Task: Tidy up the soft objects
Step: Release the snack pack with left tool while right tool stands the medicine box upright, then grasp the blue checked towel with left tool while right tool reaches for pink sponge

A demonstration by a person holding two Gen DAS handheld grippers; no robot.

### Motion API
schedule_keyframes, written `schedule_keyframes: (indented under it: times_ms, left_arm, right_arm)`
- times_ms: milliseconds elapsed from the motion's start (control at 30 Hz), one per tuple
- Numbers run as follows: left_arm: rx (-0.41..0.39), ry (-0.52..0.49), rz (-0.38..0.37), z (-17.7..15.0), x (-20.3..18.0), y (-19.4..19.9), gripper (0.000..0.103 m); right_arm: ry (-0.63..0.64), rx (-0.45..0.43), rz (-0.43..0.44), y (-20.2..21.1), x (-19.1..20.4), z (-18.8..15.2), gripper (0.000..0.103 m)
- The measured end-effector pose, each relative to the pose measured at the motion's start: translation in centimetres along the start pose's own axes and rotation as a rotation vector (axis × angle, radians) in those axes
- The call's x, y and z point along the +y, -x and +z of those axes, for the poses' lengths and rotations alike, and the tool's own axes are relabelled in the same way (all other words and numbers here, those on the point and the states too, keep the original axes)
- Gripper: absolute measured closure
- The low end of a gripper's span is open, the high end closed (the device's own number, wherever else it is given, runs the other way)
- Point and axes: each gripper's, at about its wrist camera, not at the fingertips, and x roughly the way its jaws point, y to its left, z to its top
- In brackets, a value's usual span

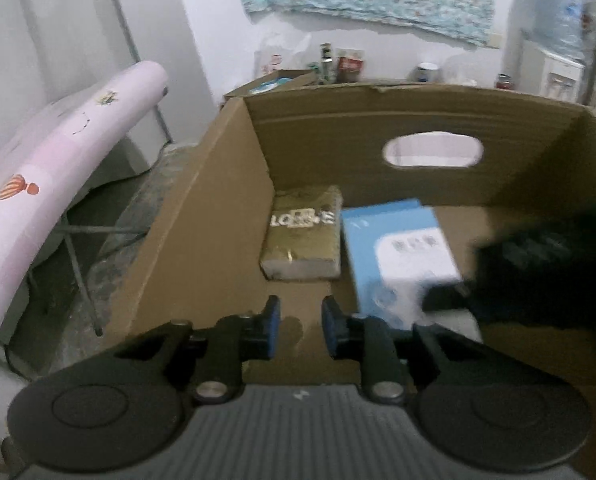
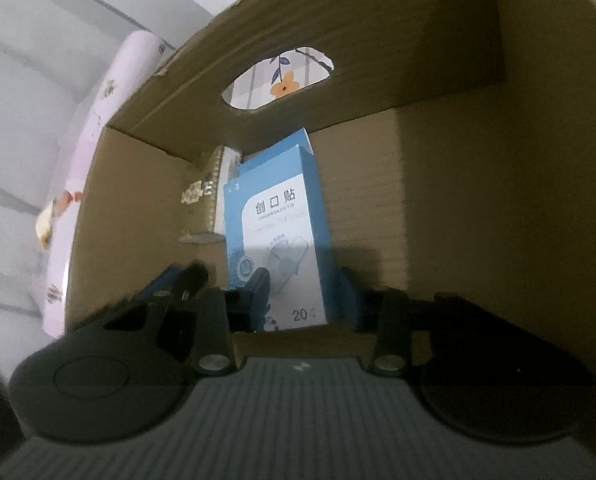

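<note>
- Nearest in my left wrist view, my left gripper (image 1: pixel 299 330) hung over the near part of the cardboard box (image 1: pixel 202 216), its jaws a narrow gap apart and holding nothing, with bare box floor showing between the blue pads (image 1: pixel 272 330).
- In my right wrist view, my right gripper (image 2: pixel 303 296) sat inside the same cardboard box (image 2: pixel 477 160), and its jaws stood on either side of the lower end of the blue bandage carton (image 2: pixel 276 220); I could not tell whether the pads pressed its sides or only flanked them.
- From the left camera, the blue bandage carton (image 1: pixel 393 248) lay on the box floor, and a dark blurred shape at its right end was my right gripper (image 1: pixel 537 264).
- Just beside the carton, on its left and towards the box's left wall, lay a gold-wrapped soft pack (image 1: pixel 303 242) with light lettering; whether the two touched I could not tell.
- Further off, the far box wall had an oval handle hole (image 1: pixel 431 148).
- Beyond the box, I saw a pink patterned roll (image 1: pixel 58 168) at the left and several small containers (image 1: pixel 337 66) against the white wall.
</note>
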Motion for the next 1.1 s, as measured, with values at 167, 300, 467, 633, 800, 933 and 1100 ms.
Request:
schedule_keyframes:
  times_ms: [167, 300, 467, 633, 800, 933, 1100]
  left_arm:
    - [-0.009, -0.027, -0.072, -0.8, -0.3, 1.5, 0.075]
    - [0.037, -0.188, -0.158, -1.1, -2.5, 0.0, 0.062]
    - [0.049, -0.232, -0.14, -0.2, -4.6, -1.6, 0.041]
    - [0.029, -0.219, -0.124, -0.5, -4.8, -1.5, 0.042]
    - [0.05, -0.202, -0.109, -0.8, -4.2, -0.7, 0.045]
    - [0.016, -0.219, -0.08, -0.6, -3.0, 2.7, 0.044]
    - [-0.093, -0.265, -0.025, -1.0, -2.3, 10.2, 0.038]
  right_arm:
    - [-0.071, -0.072, -0.004, -0.1, -0.4, -0.4, 0.071]
    - [-0.056, -0.079, -0.001, -1.7, 0.9, -0.1, 0.07]
    - [-0.106, -0.059, 0.045, -1.6, 0.1, 0.7, 0.06]
    - [-0.059, -0.049, 0.053, -1.6, 0.1, 0.8, 0.054]
    - [-0.06, -0.031, 0.043, -0.4, 0.4, 0.6, 0.04]
    - [-0.022, -0.017, 0.083, 1.5, 1.3, 0.2, 0.039]
    - [0.148, -0.025, 0.206, 8.0, 3.0, -1.2, 0.037]
